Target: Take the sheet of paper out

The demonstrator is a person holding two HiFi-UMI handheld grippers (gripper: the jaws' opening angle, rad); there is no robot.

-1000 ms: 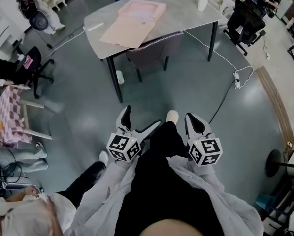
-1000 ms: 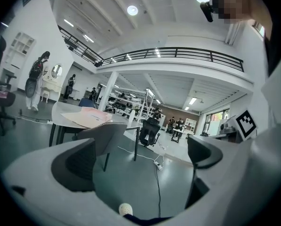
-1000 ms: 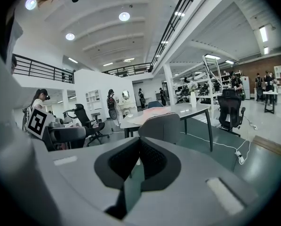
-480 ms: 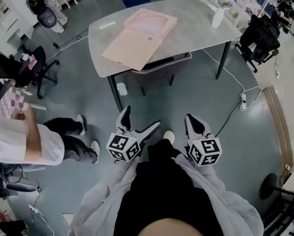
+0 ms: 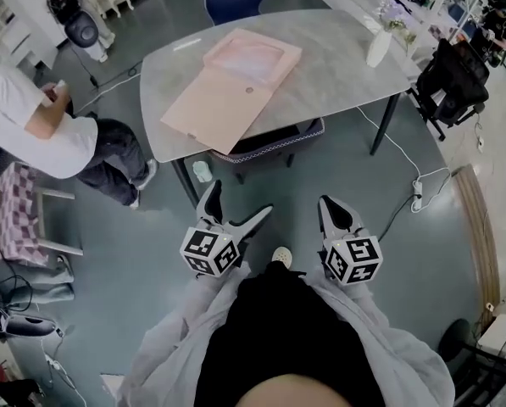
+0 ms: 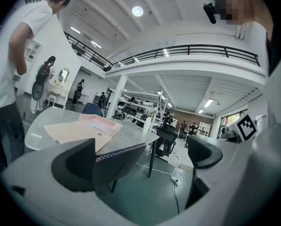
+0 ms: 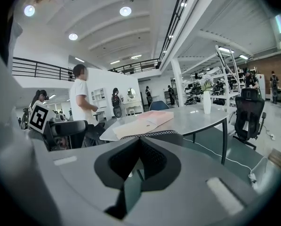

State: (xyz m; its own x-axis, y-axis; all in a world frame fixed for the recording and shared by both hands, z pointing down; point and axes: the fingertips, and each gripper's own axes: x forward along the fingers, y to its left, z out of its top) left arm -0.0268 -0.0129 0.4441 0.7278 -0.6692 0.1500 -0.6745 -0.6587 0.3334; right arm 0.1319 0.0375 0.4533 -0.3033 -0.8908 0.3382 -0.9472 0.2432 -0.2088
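An open beige folder [image 5: 227,91] lies on the grey table [image 5: 337,66], its flap toward me and its far half pink-white [image 5: 251,56]; I cannot tell a separate sheet in it. Both grippers hang over the floor, well short of the table. My left gripper [image 5: 242,198] is open with nothing between its fingers. My right gripper [image 5: 329,203] is shut on nothing. The left gripper view shows the folder [image 6: 84,131] beyond the spread jaws of the left gripper [image 6: 140,159]. Past the closed right gripper [image 7: 138,161], the right gripper view shows the folder [image 7: 145,121] too.
A chair [image 5: 274,138] is tucked under the table's near edge. A person in a white shirt [image 5: 49,113] stands at the table's left. A white vase [image 5: 378,47] stands on the table's right end. A black office chair [image 5: 456,75] and a floor cable [image 5: 405,185] are at the right.
The table has come nearer in the head view. The person in white has walked from the lower left up beside the table. Both grippers keep their pose.
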